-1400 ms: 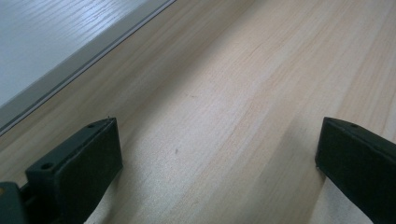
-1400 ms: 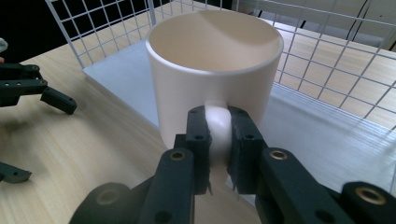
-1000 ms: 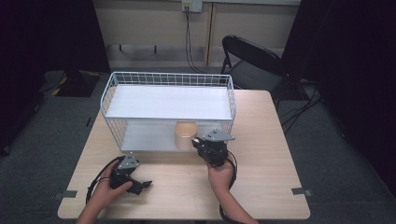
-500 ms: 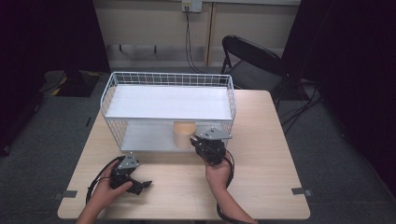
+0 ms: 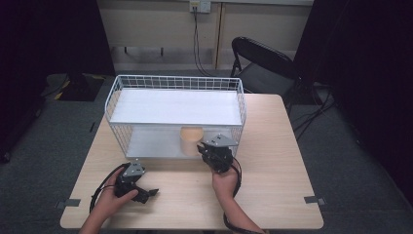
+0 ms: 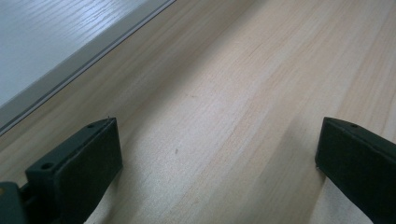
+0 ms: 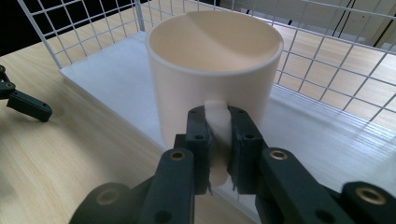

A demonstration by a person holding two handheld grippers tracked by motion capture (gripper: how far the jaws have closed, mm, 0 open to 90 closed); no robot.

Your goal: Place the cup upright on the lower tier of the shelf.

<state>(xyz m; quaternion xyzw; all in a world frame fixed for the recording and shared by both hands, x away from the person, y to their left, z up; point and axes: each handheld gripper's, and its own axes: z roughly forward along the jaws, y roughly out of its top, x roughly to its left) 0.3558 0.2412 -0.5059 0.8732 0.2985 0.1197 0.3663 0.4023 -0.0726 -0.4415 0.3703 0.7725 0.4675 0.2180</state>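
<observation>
A cream mug (image 5: 191, 139) (image 7: 215, 70) stands upright at the front edge of the lower white shelf (image 5: 151, 144) (image 7: 116, 88) of a white wire rack (image 5: 175, 78). My right gripper (image 5: 200, 148) (image 7: 219, 126) is shut on the mug's handle from the front. Its jaws hide the mug's base, so I cannot tell whether the mug rests on the shelf. My left gripper (image 5: 146, 191) (image 6: 217, 135) lies low on the wooden table (image 5: 272, 146) in front of the rack's left half, open, with bare wood between its jaws.
The rack has an upper white shelf (image 5: 175, 107) above the mug and wire walls around it. A black folding chair (image 5: 263, 58) stands behind the table's far right corner. Bare tabletop lies right of the rack.
My right gripper has edged slightly left with the mug held in it. The left gripper has not moved.
</observation>
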